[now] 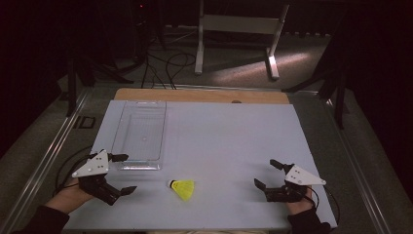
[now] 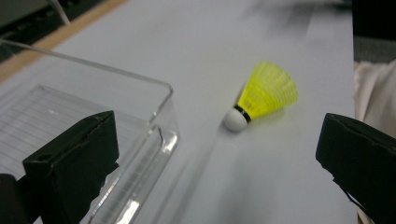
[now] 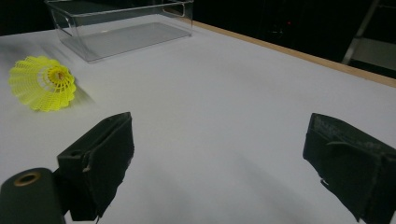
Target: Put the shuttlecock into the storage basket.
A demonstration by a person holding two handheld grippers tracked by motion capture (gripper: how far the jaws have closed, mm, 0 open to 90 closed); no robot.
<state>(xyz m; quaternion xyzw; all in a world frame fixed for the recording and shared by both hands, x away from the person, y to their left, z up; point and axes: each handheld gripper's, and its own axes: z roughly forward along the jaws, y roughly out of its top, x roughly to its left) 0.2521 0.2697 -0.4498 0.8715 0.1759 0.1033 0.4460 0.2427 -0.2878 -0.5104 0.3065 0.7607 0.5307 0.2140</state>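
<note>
Near the front edge of the counter [image 1: 229, 141], roughly mid-way btwn the two hands, lies a yellow shuttlecock [image 1: 183, 189] on its side, white cork tip pointing toward the person's left, skirt toward the right. It is loose on the surface, nothing touching it.

Left gripper [image 1: 122, 174] sits at the front-left corner, jaws spread wide and empty. One jaw is right by the near end of the clear plastic tray [image 1: 139, 158]; the other points toward the shuttlecock. In the left gripper view the shuttlecock [image 2: 261, 95] lies ahead btwn the two jaws but well short of them, w/ the tray's corner [image 2: 159, 116] just beside the left-hand jaw. That view is a bit smeared, so whether the jaw actually touches the tray wall I can't say for sure; prob. just clear of it.

Right gripper [image 1: 269, 174] is at the front-right, also wide open, holding nothing, well apart from the shuttlecock. Its own view has the shuttlecock [image 3: 43, 83] off to the upper left, open skirt facing the camera, and the tray [image 3: 121, 28] beyond it.

Tray looks empty, as far as the clear plastic lets me tell.

Progress, as I judge it: the job seems to be shuttlecock into tray, and it's at the very start. No grasp made, no lift, nothing placed. Left: close on the shuttlecock (left gripper is nearer & already aimed), lift, carry over the tray's near wall, release.
</note>
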